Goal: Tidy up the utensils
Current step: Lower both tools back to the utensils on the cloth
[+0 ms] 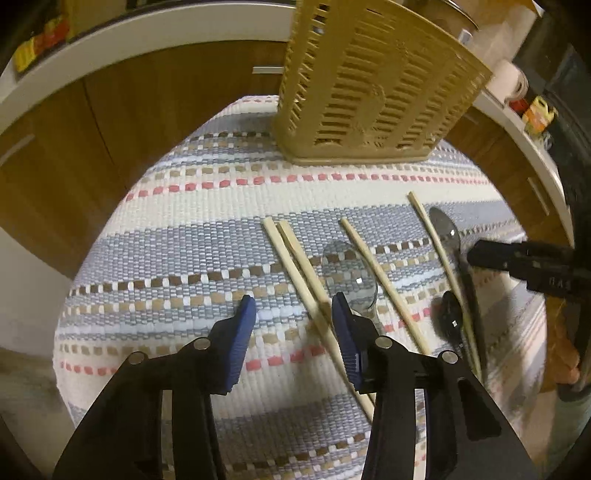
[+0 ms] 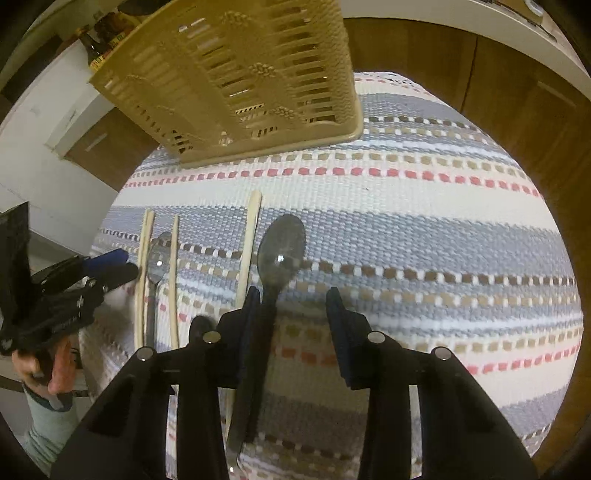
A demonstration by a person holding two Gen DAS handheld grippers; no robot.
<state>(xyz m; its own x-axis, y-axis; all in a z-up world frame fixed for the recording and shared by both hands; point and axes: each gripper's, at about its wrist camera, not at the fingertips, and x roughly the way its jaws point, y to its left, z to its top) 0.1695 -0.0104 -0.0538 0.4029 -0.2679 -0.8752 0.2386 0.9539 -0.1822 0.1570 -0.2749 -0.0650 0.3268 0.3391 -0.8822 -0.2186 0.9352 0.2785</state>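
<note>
A beige slotted utensil basket (image 1: 369,85) (image 2: 240,74) stands at the far side of a striped woven mat (image 1: 184,258) (image 2: 424,221). Several wooden chopsticks and two metal spoons lie in front of it. My left gripper (image 1: 293,314) (image 2: 110,266) is open low over the mat; a pair of chopsticks (image 1: 295,266) runs between its blue fingers, close to the right one. A spoon (image 1: 349,273) (image 2: 159,258) lies just right of that finger. My right gripper (image 2: 293,306) (image 1: 476,254) is open around the handle of the other spoon (image 2: 280,251) (image 1: 445,229), which lies against its left finger.
Single chopsticks (image 1: 380,280) (image 2: 249,240) lie between the two spoons. A small dark object (image 1: 452,314) sits beside the right spoon's handle. Wooden cabinets (image 1: 147,110) and a white counter (image 1: 166,33) with bottles surround the table. A person's hand (image 2: 37,362) holds the left gripper.
</note>
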